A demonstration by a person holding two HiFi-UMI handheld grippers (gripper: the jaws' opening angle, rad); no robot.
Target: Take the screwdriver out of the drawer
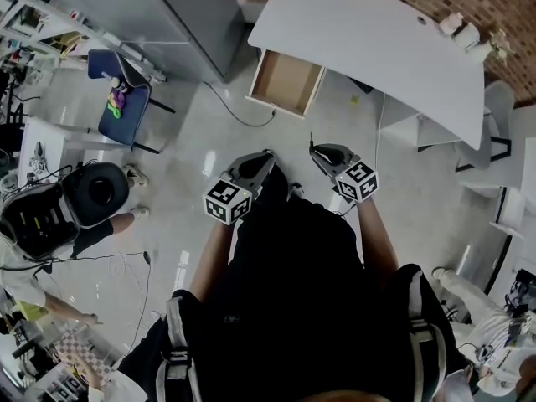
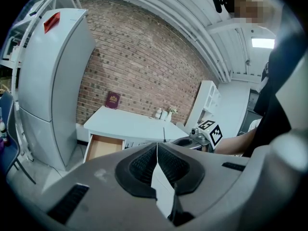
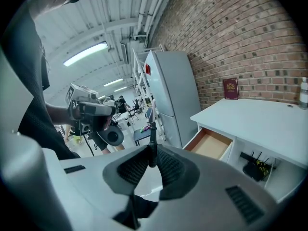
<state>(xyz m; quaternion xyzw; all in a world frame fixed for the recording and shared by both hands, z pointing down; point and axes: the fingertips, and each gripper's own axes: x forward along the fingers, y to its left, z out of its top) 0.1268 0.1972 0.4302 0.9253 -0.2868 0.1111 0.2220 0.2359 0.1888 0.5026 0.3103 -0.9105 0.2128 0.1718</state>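
My right gripper [image 1: 316, 151] [image 3: 152, 154] is shut on the screwdriver [image 3: 152, 141]. Its thin dark shaft [image 1: 311, 142] sticks up out of the jaws, well clear of the drawer. The wooden drawer [image 1: 285, 82] [image 3: 211, 143] [image 2: 101, 146] stands pulled out of the white desk [image 1: 368, 40], and its inside shows bare. My left gripper [image 1: 266, 156] [image 2: 157, 154] hangs beside the right one over the floor, shut with its pads together and nothing in them. In the left gripper view the right gripper [image 2: 185, 141] shows ahead with the shaft above it.
A grey fridge [image 1: 184, 15] stands left of the desk. A blue chair [image 1: 121, 99] with small items and a seated person [image 1: 75, 208] are at the left. Small bottles [image 1: 465, 32] stand on the desk's far end. A dark red book [image 3: 231, 88] leans against the brick wall.
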